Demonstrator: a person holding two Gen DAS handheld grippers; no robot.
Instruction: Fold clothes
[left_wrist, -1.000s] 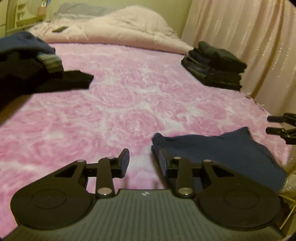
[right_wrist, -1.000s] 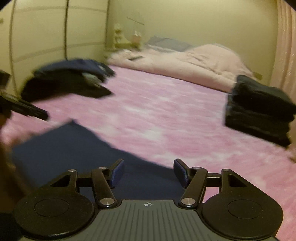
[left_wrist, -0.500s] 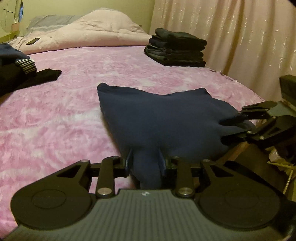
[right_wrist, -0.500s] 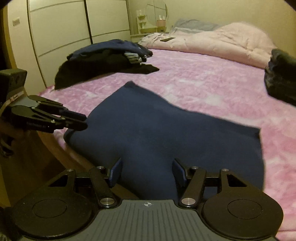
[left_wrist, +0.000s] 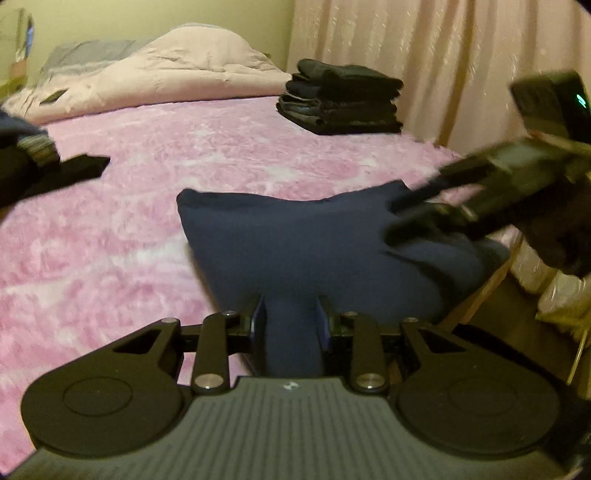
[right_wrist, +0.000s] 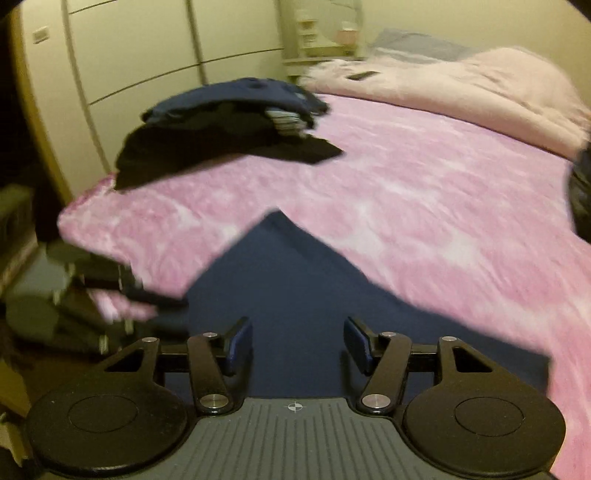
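Blurring hides right gripper (left_wrist: 413, 218) fingertips over navy garment (left_wrist: 295, 240) at bed (left_wrist: 147, 221) edge, fingers closing, now nearer, left gripper (left_wrist: 291, 325) still pinching a fold.

The pink bedspread (left_wrist: 147, 221) is viewed low and close from its foot edge by both wrist cameras. The curtain (left_wrist: 424, 66) side is faced by the left view, the wardrobe (right_wrist: 147, 55) side by the right. The navy garment (left_wrist: 295, 240) is shared.

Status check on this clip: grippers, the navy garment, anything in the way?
Left gripper shut on navy garment. Right gripper closing over it, pads not pressing yet. Unfolded pile and folded stack well clear.
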